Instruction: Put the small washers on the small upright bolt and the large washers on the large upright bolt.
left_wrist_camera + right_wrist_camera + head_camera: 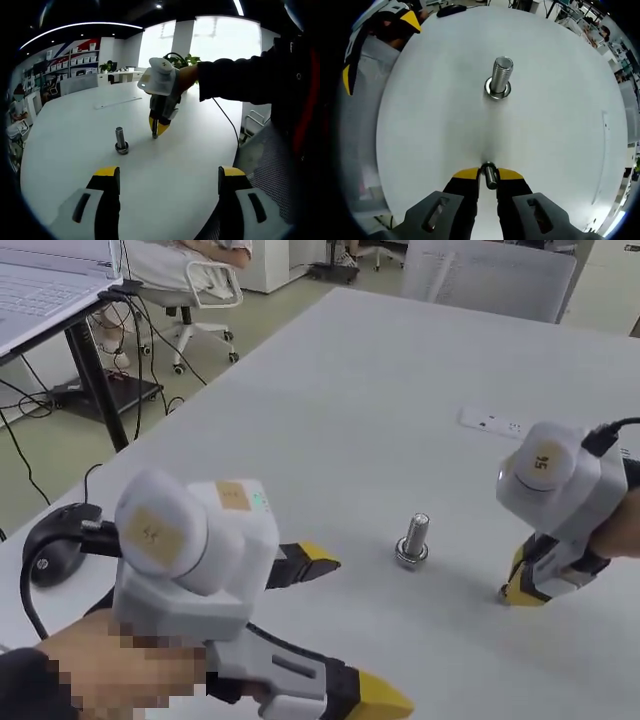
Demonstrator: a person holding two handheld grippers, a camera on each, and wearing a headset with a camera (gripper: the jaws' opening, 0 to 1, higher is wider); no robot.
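A large steel bolt [412, 538] stands upright on the white table [380, 390], with a washer ringing its base [498, 92]. In the right gripper view my right gripper [488, 176] is shut on a small bolt [490, 177], held upright with its lower end at the tabletop, a short way to the right of the large bolt. The left gripper view shows that small bolt [155, 129] between the right gripper's yellow tips [159, 125]. My left gripper [350, 632] hovers open and empty at the near left, its jaws wide apart [169, 175], pointing toward the large bolt [121, 140].
A white power strip [490, 423] lies beyond the right gripper. A black mouse [55, 540] with its cable sits at the table's left edge. A desk with a laptop [50, 280] and a chair [195, 300] stand off to the far left.
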